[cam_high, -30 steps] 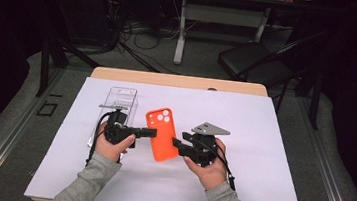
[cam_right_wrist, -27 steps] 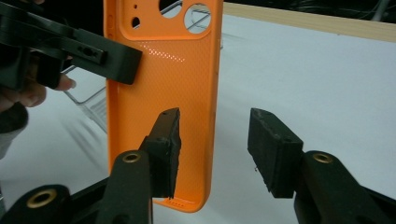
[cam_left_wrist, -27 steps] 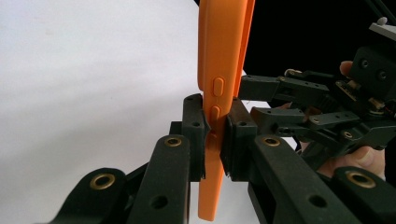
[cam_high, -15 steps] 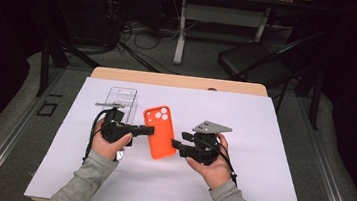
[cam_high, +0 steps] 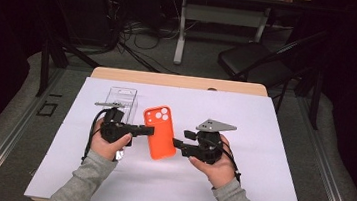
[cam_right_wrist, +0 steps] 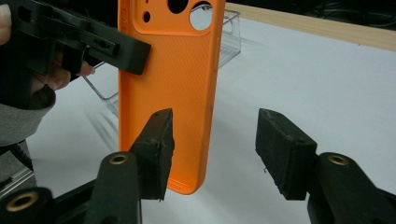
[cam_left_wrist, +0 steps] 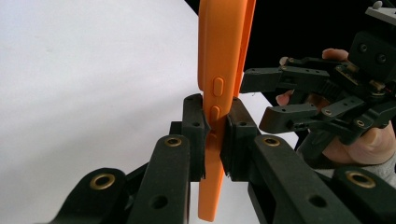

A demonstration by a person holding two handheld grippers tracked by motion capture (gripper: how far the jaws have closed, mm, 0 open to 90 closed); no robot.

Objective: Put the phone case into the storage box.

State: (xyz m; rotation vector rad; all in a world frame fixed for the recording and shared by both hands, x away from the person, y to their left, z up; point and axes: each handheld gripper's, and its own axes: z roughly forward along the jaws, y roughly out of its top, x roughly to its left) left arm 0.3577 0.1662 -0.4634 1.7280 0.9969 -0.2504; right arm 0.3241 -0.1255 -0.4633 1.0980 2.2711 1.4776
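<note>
Left gripper view: orange phone case (cam_left_wrist: pixel 223 70) clamped edge-on between left gripper (cam_left_wrist: pixel 215 135) pads. Right gripper (cam_right_wrist: pixel 212 151) jaws just opening, half spread, case edge between, untouched.

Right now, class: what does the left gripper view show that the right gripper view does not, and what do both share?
Left gripper view: the left tool clamped on the orange phone case's button edge. Right gripper view: the case's camera cutouts, the clear plastic box, and the right tool open, its jaws just widening, off the case. Shared: the case, held upright over the white table cover.
</note>
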